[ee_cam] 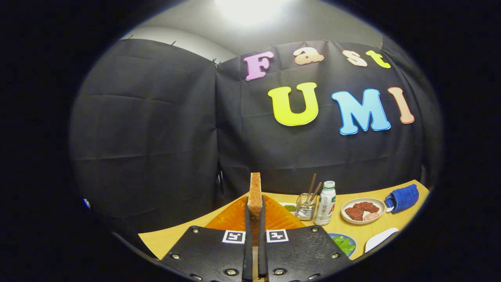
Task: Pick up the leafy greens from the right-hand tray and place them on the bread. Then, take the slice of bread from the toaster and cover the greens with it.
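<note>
Slice of bread, seen edge-on and standing upright between the two fingers of the gripper, which are closed on it, one pressing each face; its toasted crust rises above the fingertips against the black cloth wall. The slice is held clear of the table, with an orange, ribbed surface, perhaps a plate or mat, directly below and just ahead of the fingers. No bread base shows on it from this angle. Leafy greens lie in a blue-rimmed dish to the right of the claw, close beside it.

Judged from this pose, the step in hand is carrying the slice to its resting place. To do it well, the slice would need turning from upright to flat before release, lowered squarely over the target, with the grip kept firm but not crushing, and opened only once the bread is supported.

Beyond the fingers to the right stand a clear holder with chopsticks and a small white bottle; further right, a pale plate of reddish meat pieces and a rolled blue cloth. A small dish of green matter sits just behind the orange surface. The table is light wood, with a white object at its near right.
</note>
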